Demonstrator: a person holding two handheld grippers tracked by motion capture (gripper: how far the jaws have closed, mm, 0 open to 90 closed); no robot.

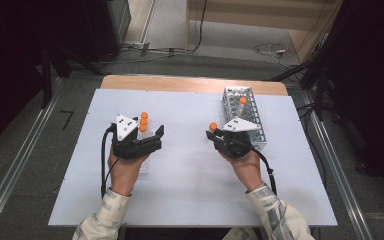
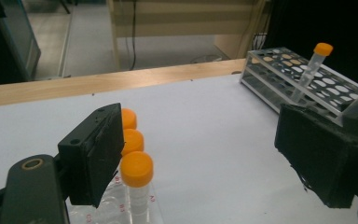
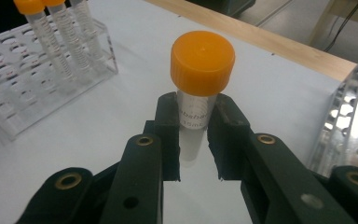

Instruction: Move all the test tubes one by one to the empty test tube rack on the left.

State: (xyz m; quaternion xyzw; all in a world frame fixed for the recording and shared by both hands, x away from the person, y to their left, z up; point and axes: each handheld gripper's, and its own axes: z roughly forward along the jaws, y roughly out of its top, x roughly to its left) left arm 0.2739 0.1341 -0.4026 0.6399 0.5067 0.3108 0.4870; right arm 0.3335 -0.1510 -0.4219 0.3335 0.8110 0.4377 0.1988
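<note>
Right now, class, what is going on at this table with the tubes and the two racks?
A person works with a gripper in each hand. The right gripper is shut on an orange-capped tube, held upright between the two racks. The left gripper is open beside the clear rack, where three capped tubes stand in a row. The metal rack on the right side of the table holds one tube.

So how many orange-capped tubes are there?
5: three in the clear rack, one in the metal rack, one in the right gripper's jaws. None looks hidden.
</note>
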